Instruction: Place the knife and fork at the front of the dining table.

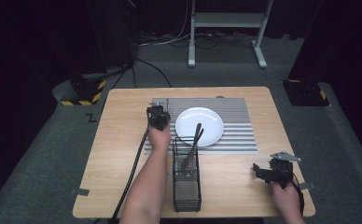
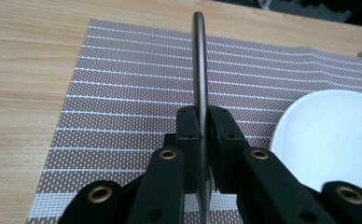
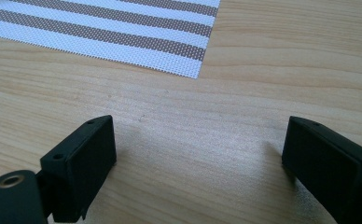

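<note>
**Left gripper clamped on a utensil handle over the mat**

In the high view, the left gripper (image 1: 157, 116) sat left of centre, over the left edge of the striped mat (image 1: 240, 135), just beside the white plate (image 1: 199, 126). Its own view settled the question: both jaws were pressed tight against a thin grey metal handle (image 2: 199, 70), which ran straight up the middle of the frame, edge-on. Which utensil it was, I couldn't tell. The mat lay beneath it, and the plate's rim (image 2: 328, 135) curved in at the lower right.

Down the middle of the high view, a black wire basket (image 1: 186, 175) stood on the wooden table (image 1: 123, 140), its far end touching the mat's near edge. Dark utensils (image 1: 191, 149) leaned out of it, up over the plate.

At lower right, the right gripper (image 1: 263, 171) was near the table's near edge, well apart from the basket. In its view the jaws stood wide apart with nothing between them, bare wood below, a mat corner (image 3: 188, 60) at the upper middle.
</note>
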{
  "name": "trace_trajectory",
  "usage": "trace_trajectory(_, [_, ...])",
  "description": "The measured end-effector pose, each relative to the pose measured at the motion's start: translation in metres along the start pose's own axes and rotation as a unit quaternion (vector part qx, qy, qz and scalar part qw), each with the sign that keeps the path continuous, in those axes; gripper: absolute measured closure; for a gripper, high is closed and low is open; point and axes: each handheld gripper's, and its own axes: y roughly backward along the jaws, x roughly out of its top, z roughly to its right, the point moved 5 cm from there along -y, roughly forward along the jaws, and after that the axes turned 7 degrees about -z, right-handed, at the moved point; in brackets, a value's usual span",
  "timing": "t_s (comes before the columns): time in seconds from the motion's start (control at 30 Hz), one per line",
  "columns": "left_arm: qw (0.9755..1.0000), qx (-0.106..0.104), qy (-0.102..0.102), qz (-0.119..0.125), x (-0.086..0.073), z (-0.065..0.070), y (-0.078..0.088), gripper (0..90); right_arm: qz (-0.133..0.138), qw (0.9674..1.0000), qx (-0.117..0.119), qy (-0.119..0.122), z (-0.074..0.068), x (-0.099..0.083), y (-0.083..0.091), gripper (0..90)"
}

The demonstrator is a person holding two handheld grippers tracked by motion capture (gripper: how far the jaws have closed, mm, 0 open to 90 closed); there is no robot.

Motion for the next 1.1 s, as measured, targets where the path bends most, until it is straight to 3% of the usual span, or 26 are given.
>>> trace_trajectory(0.13, [0.9998, 0.01, 0.001, -0.018, 0.0, 0.0, -0.006, 82.9, 0.0, 1.0, 0.001, 0.0, 0.0, 0.0, 0.0, 9.6])
trace_trajectory(0.63, [0.9993, -0.004, 0.02, -0.033, 0.0, -0.004, -0.008, 82.1, 0.0, 1.0, 0.0, 0.0, 0.0, 0.0, 0.0, 9.6])
trace_trajectory(0.73, [0.9989, -0.017, 0.038, -0.02, 0.006, -0.004, -0.003, 67.3, 0.0, 1.0, 0.0, 0.0, 0.0, 0.0, 0.0, 9.6])
trace_trajectory(0.93, [0.9995, -0.002, 0.022, -0.021, 0.007, -0.009, 0.003, 61.3, 0.0, 1.0, 0.001, 0.002, 0.0, 0.0, 0.0, 9.7])
trace_trajectory(1.0, [0.9997, 0.002, 0.012, -0.021, 0.006, -0.009, 0.006, 60.3, 0.0, 1.0, 0.001, 0.002, 0.0, 0.0, 0.0, 9.7])
trace_trajectory(1.03, [0.9997, 0.007, -0.003, -0.022, 0.005, -0.009, 0.009, 59.3, 0.0, 1.0, 0.001, 0.002, 0.0, 0.0, 0.0, 9.7])
trace_trajectory(1.1, [0.9997, 0.007, -0.008, -0.021, 0.005, -0.008, 0.01, 58.5, 0.0, 1.0, 0.001, 0.002, 0.0, 0.0, 0.0, 9.7])
